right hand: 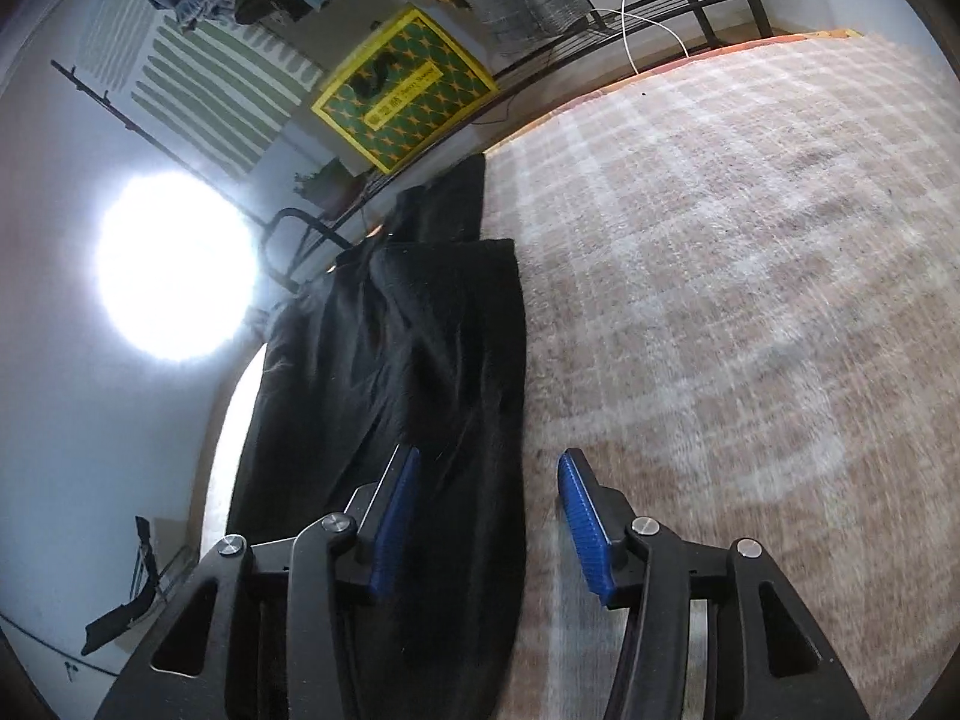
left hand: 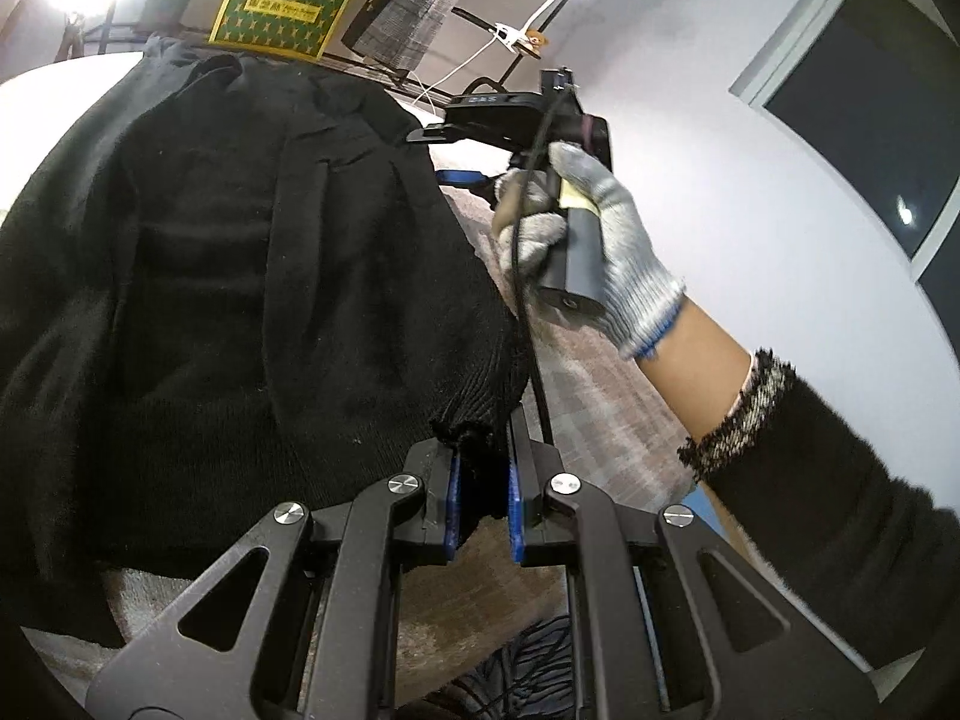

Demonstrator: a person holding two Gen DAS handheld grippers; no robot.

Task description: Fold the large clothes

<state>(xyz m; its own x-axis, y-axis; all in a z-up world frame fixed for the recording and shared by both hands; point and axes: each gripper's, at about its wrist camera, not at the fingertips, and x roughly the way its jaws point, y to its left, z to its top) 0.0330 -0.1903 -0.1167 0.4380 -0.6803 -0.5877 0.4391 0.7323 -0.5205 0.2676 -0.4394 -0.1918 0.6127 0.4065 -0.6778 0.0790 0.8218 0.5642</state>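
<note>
A large black knit garment (left hand: 228, 276) lies spread on a plaid blanket (left hand: 600, 396). My left gripper (left hand: 485, 483) is shut on the ribbed hem corner of this garment, black fabric pinched between its blue pads (left hand: 516, 504). In the left wrist view a gloved hand (left hand: 594, 240) holds the right gripper's handle beyond the garment's right edge. In the right wrist view my right gripper (right hand: 489, 492) stands open above the long edge of the black garment (right hand: 408, 372), its blue pads (right hand: 582, 516) apart with nothing pinched between them.
The plaid blanket (right hand: 720, 276) stretches wide to the right of the garment. A yellow-and-green box (right hand: 405, 90) and a black metal rack (right hand: 708, 0) stand behind the bed. A bright lamp (right hand: 174, 267) glares at the left. A dark window (left hand: 864, 102) is in the wall.
</note>
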